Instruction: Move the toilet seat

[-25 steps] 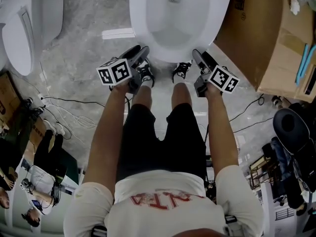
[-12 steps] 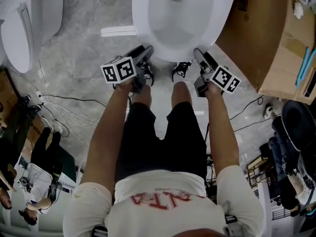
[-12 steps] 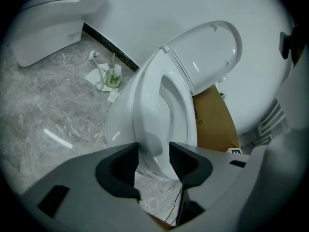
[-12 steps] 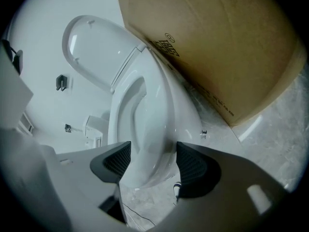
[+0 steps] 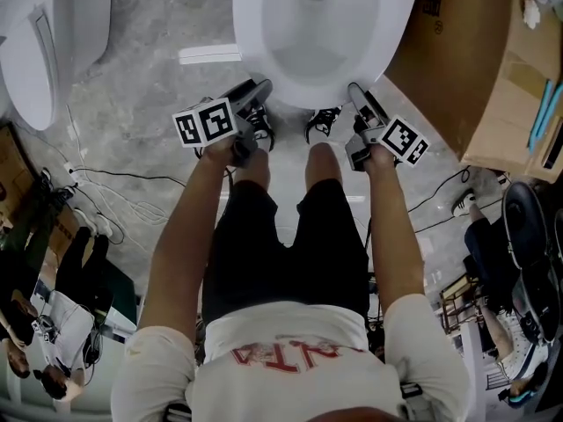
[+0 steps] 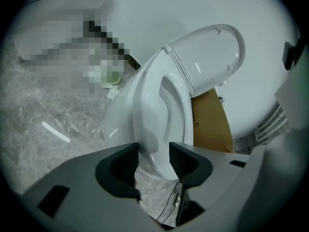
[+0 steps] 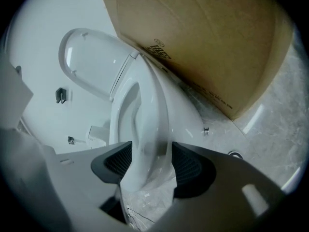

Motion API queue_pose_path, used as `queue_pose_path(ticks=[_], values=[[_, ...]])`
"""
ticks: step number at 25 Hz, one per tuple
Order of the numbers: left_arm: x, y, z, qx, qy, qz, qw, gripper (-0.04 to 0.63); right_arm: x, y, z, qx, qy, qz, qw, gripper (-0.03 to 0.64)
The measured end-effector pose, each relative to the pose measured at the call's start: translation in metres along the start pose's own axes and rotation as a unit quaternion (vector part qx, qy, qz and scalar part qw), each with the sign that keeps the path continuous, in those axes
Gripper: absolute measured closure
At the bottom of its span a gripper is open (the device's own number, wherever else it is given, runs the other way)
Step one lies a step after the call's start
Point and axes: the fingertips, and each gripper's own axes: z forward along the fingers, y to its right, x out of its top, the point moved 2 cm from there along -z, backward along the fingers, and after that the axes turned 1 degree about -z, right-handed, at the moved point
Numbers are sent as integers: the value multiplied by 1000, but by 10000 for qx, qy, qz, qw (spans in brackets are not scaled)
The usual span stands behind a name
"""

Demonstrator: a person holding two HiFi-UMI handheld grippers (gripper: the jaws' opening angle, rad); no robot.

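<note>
1. The toilet [image 5: 321, 51] stands beside a cardboard box [image 5: 457, 51], with its lid [image 6: 212, 52] raised.
2. The toilet seat [image 5: 249, 25] lies flat on the bowl, so it is probably to be lifted from its front edge.
3. The left gripper [image 5: 253, 90] and right gripper [image 5: 356, 95] flank that front edge. Both have their jaws wide, lined up on the rim but not clamping it.

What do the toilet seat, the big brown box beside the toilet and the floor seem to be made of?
Toilet seat: smooth glossy white, probably hard plastic, though ceramic cannot be excluded; it carries bright reflections.
Brown box: matte cardboard, judging by its flat tan panels and printed marks.
Floor: grey with pale veins and a slight sheen, so stone or stone-look tile.
</note>
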Motion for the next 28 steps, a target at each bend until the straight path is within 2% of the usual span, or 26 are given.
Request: queue_pose_path(ticks=[2, 4, 7, 12, 15, 22, 25, 28], values=[[0, 2, -1, -11, 14, -3, 10000, 410, -4, -1, -1, 69, -8, 122, 9999, 375], [1, 3, -3, -20, 52, -25, 10000, 410, -9, -3, -2, 54, -40, 83, 9999, 428], [1, 6, -6, -67, 93, -18, 9999, 410, -10, -5, -6, -2, 5, 99, 10000, 456], [-1, 6, -11, -249, 122, 11, 9996, 410, -8, -9, -16, 445, 150, 694, 9965, 483], [0, 8, -9, -401, 219, -136, 9989, 410, -3, -12, -22, 626, 176, 513, 9966, 488], [0, 22, -11, -681, 326, -519, 9958, 411, 0, -19, -29, 673, 280, 344, 9967, 489], [0, 26, -17, -697, 310, -499, 9958, 443, 0, -25, -34, 684, 328, 390, 9964, 488], [0, 33, -21, -724, 354, -500, 9955, 446, 2, -32, -39, 765, 456, 445, 9950, 488]])
